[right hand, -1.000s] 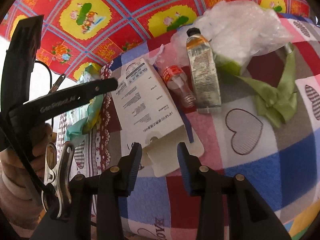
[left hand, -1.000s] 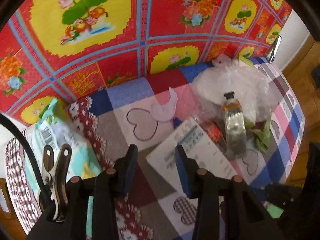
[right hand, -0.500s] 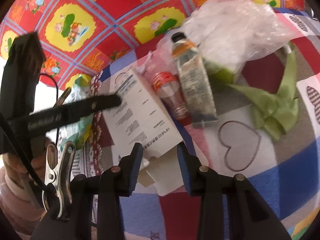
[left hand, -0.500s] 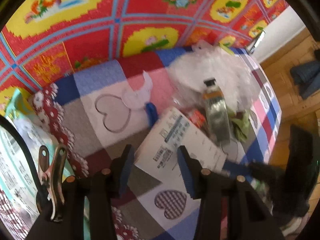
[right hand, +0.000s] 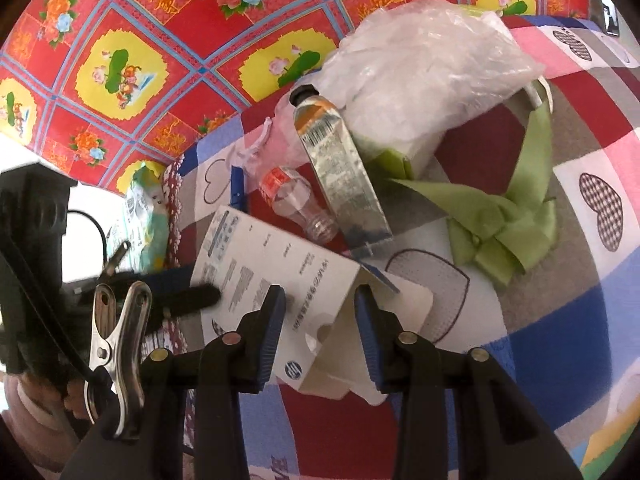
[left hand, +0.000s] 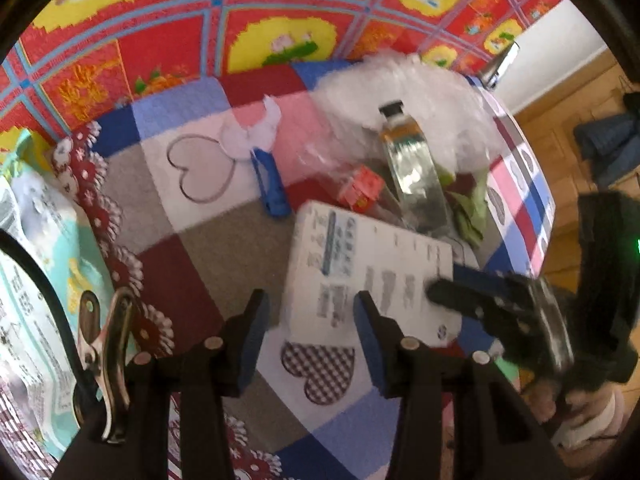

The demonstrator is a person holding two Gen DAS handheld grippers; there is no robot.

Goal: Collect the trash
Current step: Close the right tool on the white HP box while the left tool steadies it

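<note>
We see a flat white printed carton (left hand: 368, 268) on the checked cloth (left hand: 208, 248), its corner between our parted, empty left gripper (left hand: 306, 320) jaws, nearer than before; right gripper (right hand: 320, 312) gapes empty at six o'clock.

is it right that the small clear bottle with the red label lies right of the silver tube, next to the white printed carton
Not quite. In the right wrist view the small clear bottle lies left of the silver tube, not right of it. The rest holds: it has a red label and lies next to the white printed carton.

Both grippers (left hand: 306, 316) (right hand: 320, 312) apparently open, angled downward.
</note>
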